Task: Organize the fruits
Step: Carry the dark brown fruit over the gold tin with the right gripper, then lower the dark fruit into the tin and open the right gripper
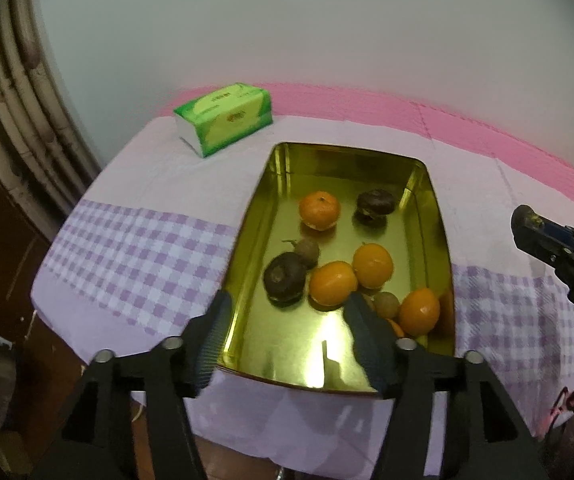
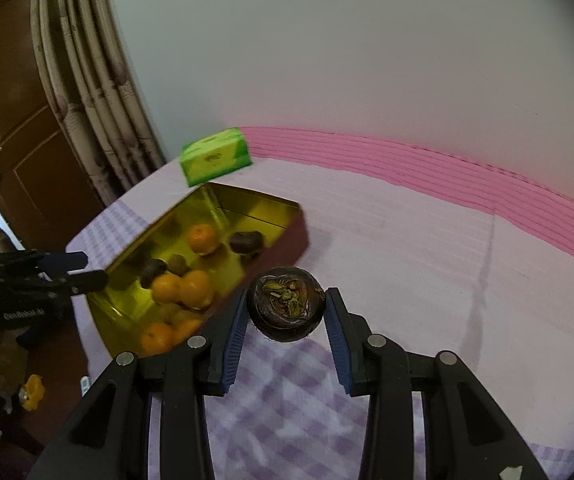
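Note:
A gold tin tray [image 1: 255, 216] lies on the checked cloth and holds several oranges [image 1: 320, 210], two dark mangosteens [image 1: 283, 280] and small brown fruits [image 1: 386, 305]. My left gripper [image 1: 287, 298] hangs open over the tray's near end, its pads touching no fruit. In the right wrist view my right gripper [image 2: 287, 294] is shut on another dark mangosteen [image 2: 285, 304], stem side up, held just right of the tray [image 2: 283, 236]. The left gripper [image 2: 87, 268] shows at the tray's left rim, and the right gripper's tip [image 1: 527, 228] enters at the right edge.
A green tissue pack [image 1: 225, 118] lies beyond the tray near the table's far left corner. A pink padded strip [image 1: 407, 112] runs along the wall behind. The lilac cloth [image 2: 407, 240] stretches right of the tray. A curtain [image 2: 87, 80] and a door stand at the left.

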A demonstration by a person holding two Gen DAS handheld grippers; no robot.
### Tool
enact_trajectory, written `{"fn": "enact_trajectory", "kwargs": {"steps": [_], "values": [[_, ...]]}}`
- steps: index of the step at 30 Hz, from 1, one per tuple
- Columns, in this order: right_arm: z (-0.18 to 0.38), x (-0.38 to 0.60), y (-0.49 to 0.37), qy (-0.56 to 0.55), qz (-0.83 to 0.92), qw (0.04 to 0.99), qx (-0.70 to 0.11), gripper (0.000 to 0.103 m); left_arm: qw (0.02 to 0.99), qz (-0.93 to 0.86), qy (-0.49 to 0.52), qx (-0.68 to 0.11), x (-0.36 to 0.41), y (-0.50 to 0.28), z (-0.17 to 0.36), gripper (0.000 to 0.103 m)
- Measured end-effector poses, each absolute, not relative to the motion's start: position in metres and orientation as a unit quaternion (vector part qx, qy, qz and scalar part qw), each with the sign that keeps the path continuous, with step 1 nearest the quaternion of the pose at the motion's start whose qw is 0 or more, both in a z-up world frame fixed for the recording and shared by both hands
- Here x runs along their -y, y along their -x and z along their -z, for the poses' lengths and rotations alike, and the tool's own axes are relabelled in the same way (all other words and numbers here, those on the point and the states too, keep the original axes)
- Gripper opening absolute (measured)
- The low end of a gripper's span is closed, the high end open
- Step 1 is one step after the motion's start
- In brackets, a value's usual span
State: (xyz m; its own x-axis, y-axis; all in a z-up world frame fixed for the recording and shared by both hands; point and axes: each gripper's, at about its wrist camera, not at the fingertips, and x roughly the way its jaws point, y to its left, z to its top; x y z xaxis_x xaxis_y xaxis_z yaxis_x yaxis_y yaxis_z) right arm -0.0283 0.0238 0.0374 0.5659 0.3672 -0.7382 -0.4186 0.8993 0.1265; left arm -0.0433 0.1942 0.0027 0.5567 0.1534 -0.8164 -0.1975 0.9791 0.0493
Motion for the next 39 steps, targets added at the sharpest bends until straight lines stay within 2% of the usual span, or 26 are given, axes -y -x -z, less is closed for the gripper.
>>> {"fn": "enact_trajectory", "kwargs": {"steps": [18, 25, 39], "values": [[-0.03, -0.106, 0.018, 0.034, -0.295, 0.855, -0.425, 0.036, 0.883, -0.132, 0.017, -0.451, -0.203, 0.046, -0.006, 0.071], [-0.02, -0.115, 0.007, 0.023, -0.298, 0.848, -0.438, 0.036, 0.882, -0.138, 0.027, -0.45, -0.209, 0.046, -0.006, 0.076], [-0.011, -0.124, -0.007, 0.017, -0.294, 0.844, -0.449, 0.037, 0.872, -0.145, 0.046, -0.466, -0.216, 0.043, 0.001, 0.078]]}}
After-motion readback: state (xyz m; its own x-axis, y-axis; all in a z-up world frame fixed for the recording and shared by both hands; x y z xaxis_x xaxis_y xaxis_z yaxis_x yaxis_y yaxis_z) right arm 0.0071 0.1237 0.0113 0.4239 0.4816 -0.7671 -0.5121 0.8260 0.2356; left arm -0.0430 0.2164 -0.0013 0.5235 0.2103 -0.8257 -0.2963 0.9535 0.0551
